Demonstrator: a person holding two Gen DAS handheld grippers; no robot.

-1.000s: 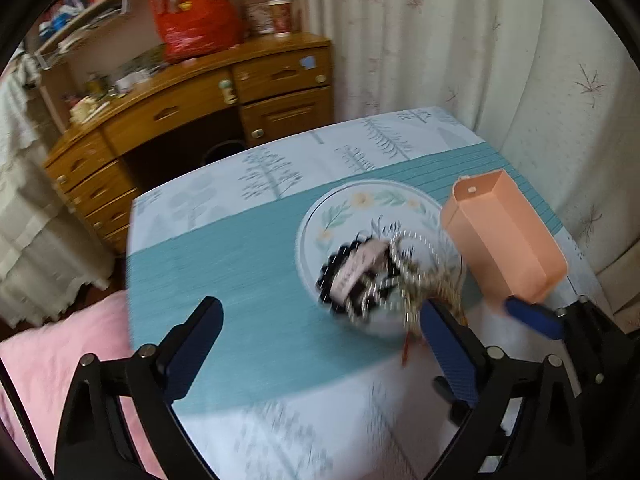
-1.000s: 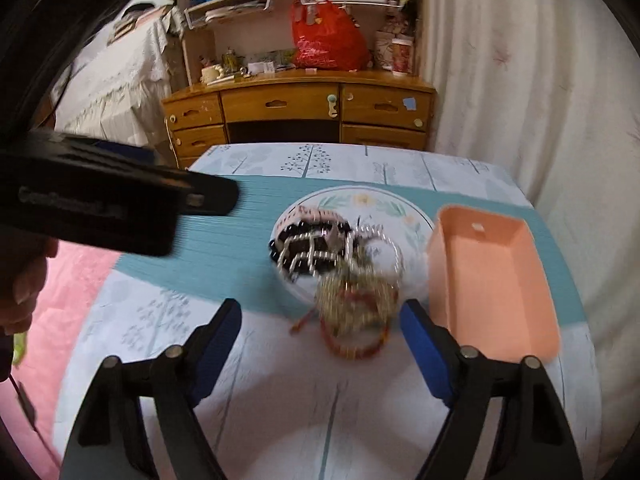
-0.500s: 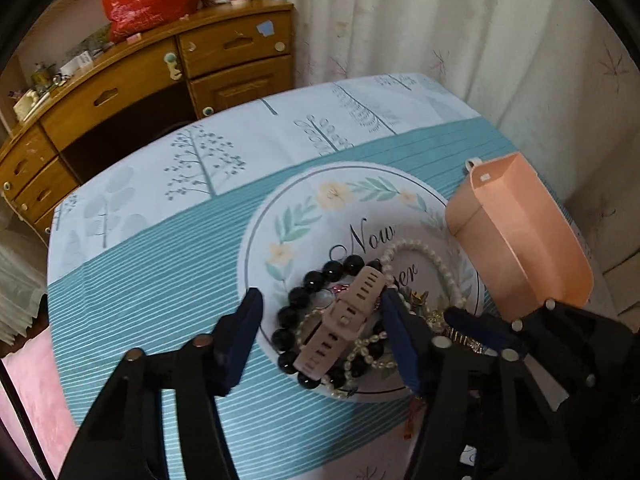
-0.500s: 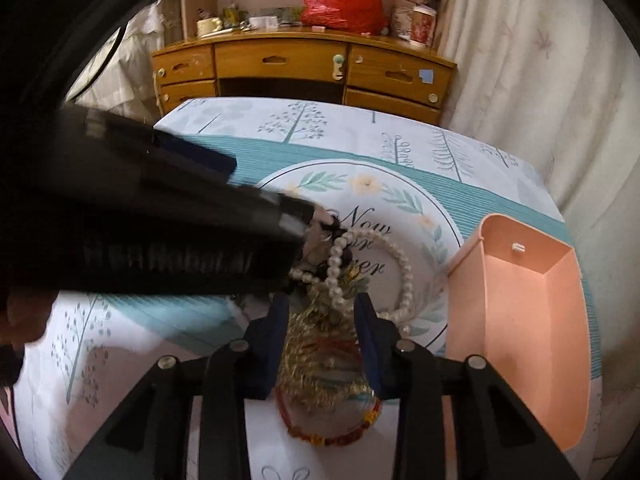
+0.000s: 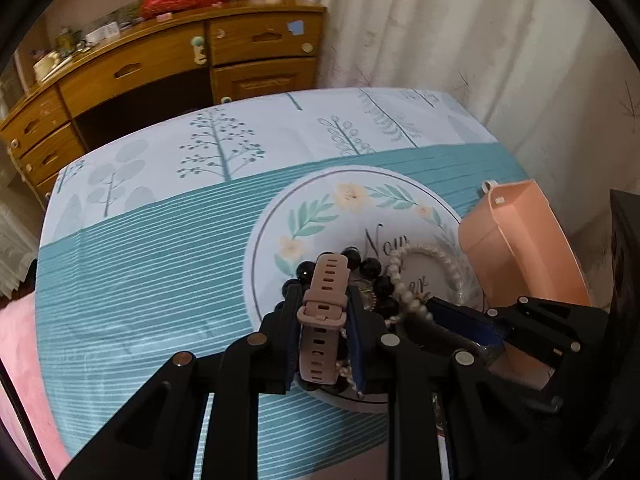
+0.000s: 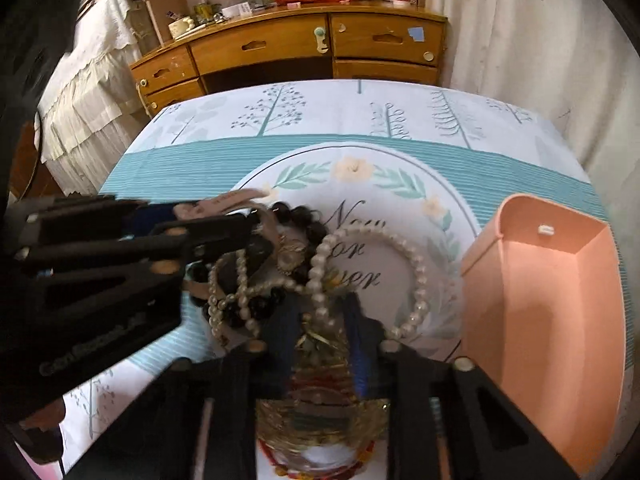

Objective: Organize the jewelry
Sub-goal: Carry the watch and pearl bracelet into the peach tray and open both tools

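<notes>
Beyond both grippers a wooden desk [image 5: 192,64] and pale curtain [image 5: 460,32] back a table under a tree-print cloth [image 5: 160,240], where a floral plate [image 5: 360,196] holds the tangled jewelry, a peach bin [image 6: 560,312] just right of the right gripper. The step looks like the first pick-up. The left gripper [image 5: 323,320], jaws just closing, pinches the pink watch strap [image 5: 322,308]; the right gripper [image 6: 320,332], likewise closing, clamps the gold bangle bundle [image 6: 320,416] under a pearl strand [image 6: 400,252], so lifting slowly apart should free them for the bin.

Soft, even indoor light, strong fisheye bending with black corners, slight motion blur at left.
</notes>
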